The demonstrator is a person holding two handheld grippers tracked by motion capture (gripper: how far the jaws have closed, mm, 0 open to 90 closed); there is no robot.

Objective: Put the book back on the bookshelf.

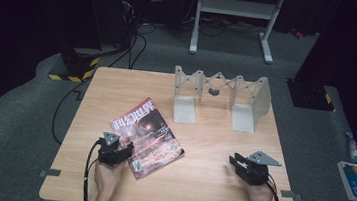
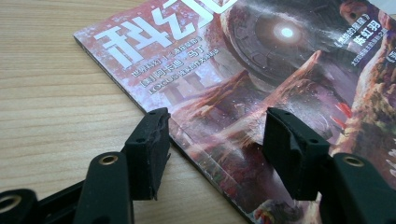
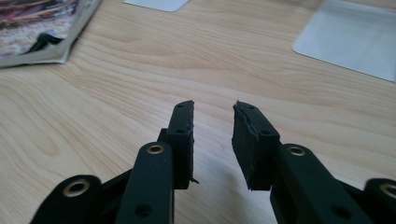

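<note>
Pretty plain setup: a light wooden table with a square top (image 1: 200, 158), a glossy magazine with a reddish sci-fi cover (image 1: 147, 136) lying flat at lower left, and a grey metal folding bookstand (image 1: 221, 97) standing at upper centre.

Glossy red-toned magazine (image 1: 146, 137), closed, cover up, flat and askew on left half of counter (image 1: 198, 183).

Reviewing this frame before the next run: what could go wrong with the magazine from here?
1. The left gripper straddles the magazine at its spine edge with fingers open; closing may catch only the cover and crease it.
2. The magazine lies flat on the table, so fingers may scrape wood or push it.
3. The right gripper holds nothing, so the far side is unsupported.
</note>
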